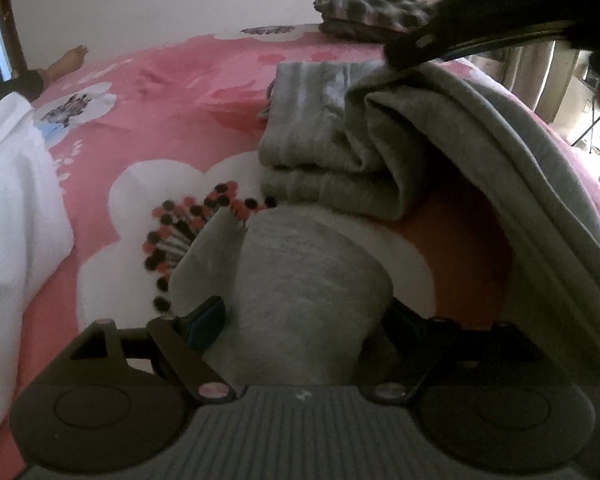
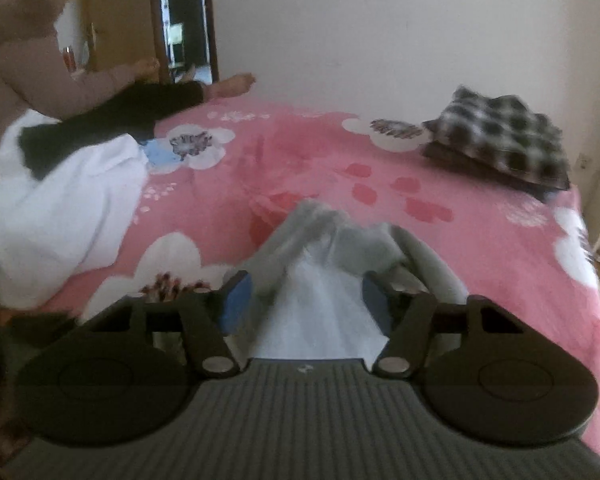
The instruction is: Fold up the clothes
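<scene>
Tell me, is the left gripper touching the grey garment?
Touching. The left wrist view shows the grey garment bunched between the left gripper fingers.

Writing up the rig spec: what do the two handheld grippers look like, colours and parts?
Both look alike. The left gripper and right gripper each have a grey ribbed body with a small pale mark at its front edge, two round black housings, and black linkage arms on silver pivot pins. Finger pads are blue. No cables, hands or sleeves visible.

the soft grey knit-cloth garment (image 1: pixel 312 280) looks matt and fleecy; the pink flowered cloth bedspread (image 1: pixel 188 92) looks smooth; the black plastic gripper (image 2: pixel 306 300) looks matt.
</scene>
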Tool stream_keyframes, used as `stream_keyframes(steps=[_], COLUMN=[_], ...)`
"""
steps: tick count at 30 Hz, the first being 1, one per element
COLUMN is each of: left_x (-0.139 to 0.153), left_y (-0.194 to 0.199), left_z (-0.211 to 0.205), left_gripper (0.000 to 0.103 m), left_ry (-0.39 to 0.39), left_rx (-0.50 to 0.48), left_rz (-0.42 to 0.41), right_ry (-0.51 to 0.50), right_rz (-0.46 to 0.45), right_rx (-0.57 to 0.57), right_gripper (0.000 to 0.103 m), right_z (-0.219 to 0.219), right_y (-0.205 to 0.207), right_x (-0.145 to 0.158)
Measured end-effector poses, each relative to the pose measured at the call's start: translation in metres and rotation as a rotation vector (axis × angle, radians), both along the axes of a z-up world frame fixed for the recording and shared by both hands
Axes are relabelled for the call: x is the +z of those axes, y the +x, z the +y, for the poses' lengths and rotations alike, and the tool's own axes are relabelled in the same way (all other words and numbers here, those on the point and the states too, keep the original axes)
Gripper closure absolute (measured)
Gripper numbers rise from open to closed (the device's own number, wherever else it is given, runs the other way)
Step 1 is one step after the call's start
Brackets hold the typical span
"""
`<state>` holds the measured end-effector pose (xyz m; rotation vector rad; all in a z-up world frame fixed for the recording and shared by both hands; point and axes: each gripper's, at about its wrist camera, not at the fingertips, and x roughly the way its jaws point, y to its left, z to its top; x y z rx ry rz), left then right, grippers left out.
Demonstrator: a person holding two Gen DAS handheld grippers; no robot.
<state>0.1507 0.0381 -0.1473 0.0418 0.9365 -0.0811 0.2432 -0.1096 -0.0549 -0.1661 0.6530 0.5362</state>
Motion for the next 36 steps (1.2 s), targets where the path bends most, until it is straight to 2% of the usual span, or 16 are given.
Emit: stream_keyframes(steps=[1, 4, 6, 10, 16, 19, 24, 26, 29, 32, 33, 34, 35, 36], left_x=[0.0, 0.001, 0.002, 0.004, 0.008, 0.01, 0.019, 0.023, 0.025, 0.022, 0.02, 0.019, 0.019, 0.018], left_y=[-0.002, -0.007, -0.01, -0.012, -0.013, -0.012, -0.006, 0.0, 0.008, 0.019, 0.023, 0.026, 0.028, 0.03], left_z=[0.001, 0.004, 0.006, 0.009, 0.019, 0.025, 0.035, 0.037, 0.036, 0.031, 0.029, 0.028, 0.026, 0.024], left_gripper=[0.017, 0.017, 0.017, 0.017, 0.017, 0.017, 0.017, 0.017, 0.017, 0.017, 0.017, 0.017, 0.017, 0.017], left_ry=[0.001, -0.002, -0.007, -0.026, -0.097, -0.123, -0.163, -0.17, -0.173, -0.18, -0.18, -0.18, -0.178, -0.176], left_rx=[0.006, 0.02, 0.025, 0.019, 0.024, 0.019, 0.04, 0.047, 0.057, 0.072, 0.078, 0.084, 0.09, 0.096], left_rz=[0.006, 0.017, 0.019, 0.015, 0.013, 0.009, -0.017, -0.032, -0.039, -0.029, -0.026, -0.024, -0.024, -0.023], right_ry=[-0.03, -0.017, 0.028, 0.077, 0.252, 0.281, 0.121, 0.148, 0.192, 0.158, 0.139, 0.117, 0.086, 0.034], right_rz=[0.012, 0.154, 0.183, 0.103, 0.057, 0.107, 0.211, 0.237, 0.14, -0.007, -0.053, -0.088, -0.127, -0.161], right_rx=[-0.005, -0.061, -0.072, -0.106, -0.317, -0.443, -0.632, -0.666, -0.618, -0.444, -0.373, -0.298, -0.21, -0.132], right_gripper=[0.07, 0.09, 0.098, 0.101, 0.103, 0.103, 0.103, 0.103, 0.101, 0.099, 0.093, 0.08, 0.072, 0.06], right_z=[0.01, 0.008, 0.0, -0.024, -0.125, -0.175, -0.219, -0.232, -0.229, -0.193, -0.177, -0.16, -0.138, -0.116], right_y=[0.015, 0.044, 0.042, 0.022, -0.023, -0.054, -0.094, -0.106, -0.115, -0.105, -0.099, -0.092, -0.086, -0.08], right_x=[-0.007, -0.031, -0.035, -0.015, 0.019, 0.006, -0.046, -0.053, -0.033, -0.001, 0.01, 0.018, 0.024, 0.025])
